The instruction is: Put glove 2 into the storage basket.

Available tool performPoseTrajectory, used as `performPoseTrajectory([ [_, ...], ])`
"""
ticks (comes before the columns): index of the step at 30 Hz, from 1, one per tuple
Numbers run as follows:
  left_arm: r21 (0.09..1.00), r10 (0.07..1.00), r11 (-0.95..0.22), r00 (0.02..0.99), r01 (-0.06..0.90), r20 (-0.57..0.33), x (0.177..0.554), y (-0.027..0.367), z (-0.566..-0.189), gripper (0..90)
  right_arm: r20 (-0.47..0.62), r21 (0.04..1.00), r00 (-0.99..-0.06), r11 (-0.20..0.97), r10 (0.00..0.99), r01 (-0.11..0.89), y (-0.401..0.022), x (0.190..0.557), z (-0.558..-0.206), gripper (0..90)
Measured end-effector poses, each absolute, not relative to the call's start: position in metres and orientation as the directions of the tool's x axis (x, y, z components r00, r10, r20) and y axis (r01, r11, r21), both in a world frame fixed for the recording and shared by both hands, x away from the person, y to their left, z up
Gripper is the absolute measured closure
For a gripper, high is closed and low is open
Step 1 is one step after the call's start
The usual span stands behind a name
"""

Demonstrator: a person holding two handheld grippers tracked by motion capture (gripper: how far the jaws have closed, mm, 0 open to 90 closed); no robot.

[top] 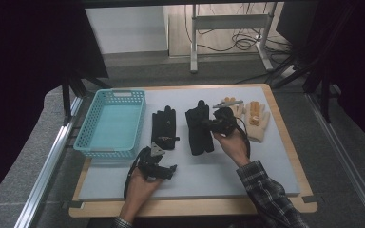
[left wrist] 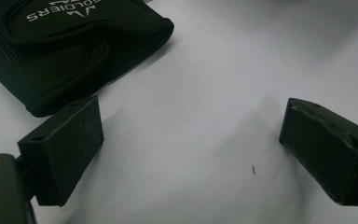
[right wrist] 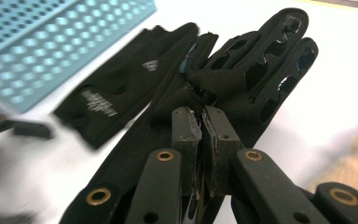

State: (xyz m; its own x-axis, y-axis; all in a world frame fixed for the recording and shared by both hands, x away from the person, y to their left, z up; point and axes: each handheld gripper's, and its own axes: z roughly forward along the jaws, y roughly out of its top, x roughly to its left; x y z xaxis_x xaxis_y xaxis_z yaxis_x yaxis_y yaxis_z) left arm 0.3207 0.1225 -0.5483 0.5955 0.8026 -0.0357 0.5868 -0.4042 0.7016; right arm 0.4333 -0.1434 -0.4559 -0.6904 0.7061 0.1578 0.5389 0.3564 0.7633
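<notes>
A grey mat point(top: 266, 156) covers the wooden table, and four things lie on it in a row. At the left stands a light blue basket point(top: 110, 122) with perforated walls. Just right of it lies a black glove point(top: 165, 127), flat, fingers pointing away from the person; in the left gripper view its cuff point(left wrist: 70, 51) carries white lettering. Next comes a second, thicker black glove point(top: 198, 128), and at the far right a pale beige glove point(top: 256, 118) with orange patches on the fingers.

The right gripper point(top: 217, 124) sits over the thicker black glove, held from below by the right hand point(top: 233, 145), whose checked sleeve point(top: 266, 194) comes in from the lower right. In the right gripper view its jaws are pressed together on a pinched-up fold of that glove point(right wrist: 242, 79); the fabric bunches and rises just ahead of the pads, while the glove's fingers point away. The basket point(right wrist: 51, 42) and the flat glove point(right wrist: 121, 93) show blurred beyond it.

The left gripper point(top: 164, 170) rests low on the mat near the front edge, just below the flat glove's cuff, held by the left hand point(top: 140, 190). Its jaws stand wide apart with nothing between them but bare mat point(left wrist: 191, 140); the left pad point(left wrist: 67, 149) sits close to the cuff, and whether it touches cannot be told.
</notes>
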Motion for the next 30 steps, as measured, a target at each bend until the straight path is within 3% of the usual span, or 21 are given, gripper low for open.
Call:
performPoseTrajectory([
  [7,0.704,0.803,-0.403,0.595,0.585,-0.035,0.321,0.122,-0.548,6.5,0.136,0.777,-0.707,0.368,0.694,0.511,-0.155,0.380,-0.453,82.4],
  [13,0.704,0.805,-0.399,0.592,0.588,-0.039,0.320,0.122,-0.549,6.5,0.107,0.753,-0.699,0.401,0.707,0.521,-0.158,0.354,-0.488,80.8],
  [19,0.704,0.804,-0.401,0.593,0.587,-0.037,0.321,0.122,-0.548,6.5,0.072,0.761,-0.718,0.428,0.692,0.488,-0.165,0.350,-0.498,59.3],
  [21,0.702,0.804,-0.402,0.594,0.588,-0.037,0.321,0.122,-0.548,6.5,0.046,0.770,-0.709,0.427,0.703,0.473,-0.173,0.350,-0.493,60.0],
  [26,0.701,0.802,-0.403,0.596,0.588,-0.039,0.321,0.123,-0.548,6.6,0.011,0.739,-0.694,0.462,0.720,0.491,-0.194,0.348,-0.496,75.6],
  [30,0.692,0.810,-0.399,0.584,0.602,-0.041,0.318,0.126,-0.546,6.6,0.020,0.713,-0.709,0.488,0.705,0.504,-0.201,0.345,-0.513,77.3],
])
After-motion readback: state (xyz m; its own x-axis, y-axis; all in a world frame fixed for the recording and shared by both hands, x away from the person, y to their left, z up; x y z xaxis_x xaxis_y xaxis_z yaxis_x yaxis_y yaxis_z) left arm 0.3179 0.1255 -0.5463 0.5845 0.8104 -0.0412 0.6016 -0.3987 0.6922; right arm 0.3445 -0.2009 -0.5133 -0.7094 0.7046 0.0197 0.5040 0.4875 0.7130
